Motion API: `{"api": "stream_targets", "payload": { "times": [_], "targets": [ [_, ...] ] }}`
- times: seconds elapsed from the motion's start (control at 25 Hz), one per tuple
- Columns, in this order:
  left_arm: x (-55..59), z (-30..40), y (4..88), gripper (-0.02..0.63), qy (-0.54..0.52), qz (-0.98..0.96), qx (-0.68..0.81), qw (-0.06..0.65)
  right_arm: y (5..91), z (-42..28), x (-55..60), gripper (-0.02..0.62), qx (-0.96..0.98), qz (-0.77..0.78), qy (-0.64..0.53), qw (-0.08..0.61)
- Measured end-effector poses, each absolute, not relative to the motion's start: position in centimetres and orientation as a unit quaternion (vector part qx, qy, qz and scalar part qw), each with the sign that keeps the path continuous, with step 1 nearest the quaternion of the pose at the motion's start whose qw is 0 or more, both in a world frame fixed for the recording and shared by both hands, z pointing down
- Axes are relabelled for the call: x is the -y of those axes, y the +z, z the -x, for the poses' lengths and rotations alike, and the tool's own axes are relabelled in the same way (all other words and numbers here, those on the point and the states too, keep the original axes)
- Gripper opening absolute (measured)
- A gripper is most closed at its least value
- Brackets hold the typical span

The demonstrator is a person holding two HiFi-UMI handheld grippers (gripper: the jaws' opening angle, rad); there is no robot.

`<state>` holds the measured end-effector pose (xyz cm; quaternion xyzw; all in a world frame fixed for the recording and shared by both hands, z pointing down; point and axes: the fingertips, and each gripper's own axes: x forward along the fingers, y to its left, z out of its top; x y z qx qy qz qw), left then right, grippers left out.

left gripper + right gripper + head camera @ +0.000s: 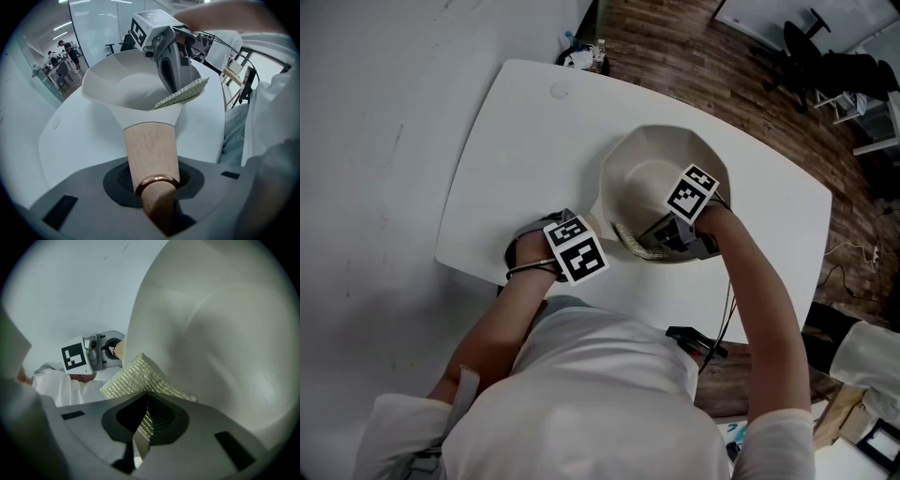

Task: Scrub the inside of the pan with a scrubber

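Head view: left gripper clamped on pan handle, right gripper on scrubber.

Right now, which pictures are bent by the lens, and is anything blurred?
Both gripper views: fisheye bending, dark corners. Left gripper view: the handle goes soft nearest the lens. Right gripper view: soft sheen on the pan, scrubber sharp. Head view: even light, sharp.

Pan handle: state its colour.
The white pan's handle is pale wood with a copper-coloured ring; best in the left gripper view.
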<state>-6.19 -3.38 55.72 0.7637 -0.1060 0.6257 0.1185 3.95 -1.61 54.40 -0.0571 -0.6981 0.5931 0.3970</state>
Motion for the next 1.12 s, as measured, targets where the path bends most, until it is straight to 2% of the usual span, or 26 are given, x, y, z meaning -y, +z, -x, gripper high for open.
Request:
{"api": "stream_targets", "payload": {
  "times": [0.6, 1.12],
  "targets": [
    [2.9, 6.0, 55.8, 0.118, 0.625, -0.765, 0.102, 0.117, 55.0, -10.6, -0.7, 0.023, 0.627, 0.056, 0.531, 0.567],
    [2.8, 5.8, 55.7, 0.117, 0.627, -0.764, 0.099, 0.117, 55.4, -16.1, 0.3, 0.023, 0.58, 0.027, 0.416, 0.7]
  ]
}}
